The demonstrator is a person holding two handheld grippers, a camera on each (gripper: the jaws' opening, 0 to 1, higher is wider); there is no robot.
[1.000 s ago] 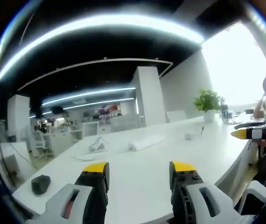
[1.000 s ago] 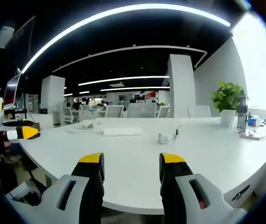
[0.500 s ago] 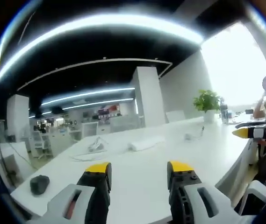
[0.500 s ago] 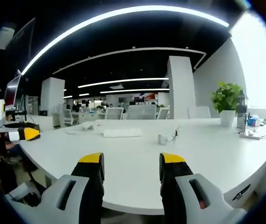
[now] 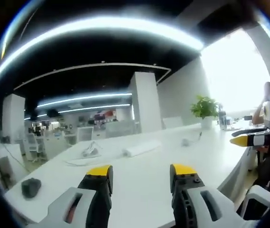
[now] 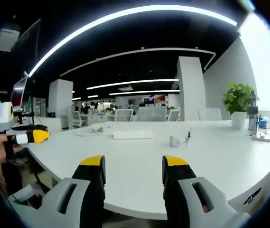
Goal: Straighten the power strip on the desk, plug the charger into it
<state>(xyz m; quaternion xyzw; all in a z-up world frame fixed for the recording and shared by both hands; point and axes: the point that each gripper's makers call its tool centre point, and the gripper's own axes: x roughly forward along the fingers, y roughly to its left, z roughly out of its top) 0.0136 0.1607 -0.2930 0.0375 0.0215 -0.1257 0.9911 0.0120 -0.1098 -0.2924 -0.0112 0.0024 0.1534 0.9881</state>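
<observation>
A long white power strip (image 5: 142, 147) (image 6: 133, 135) lies flat toward the far side of the white desk (image 5: 139, 185) (image 6: 210, 161). To its right stands a small white charger (image 5: 186, 141) (image 6: 175, 141) with a thin cable rising from it. My left gripper (image 5: 140, 176) hovers open over the near desk edge, well short of the strip. My right gripper (image 6: 132, 171) is open too, at the near edge, with nothing between its jaws. In the left gripper view the right gripper's yellow tip (image 5: 243, 141) shows at the right; in the right gripper view the left gripper's tip (image 6: 34, 136) shows at the left.
A dark mouse (image 5: 30, 187) rests at the desk's left end. A bundle of white cable (image 5: 88, 151) (image 6: 97, 128) lies left of the strip. A potted plant (image 5: 204, 109) (image 6: 239, 102) and a bottle (image 6: 253, 114) stand at the far right. Office chairs line the far side.
Both views have swung slightly: the desk things sit a bit further left in the left gripper view and further right in the right gripper view. The things themselves have not moved.
</observation>
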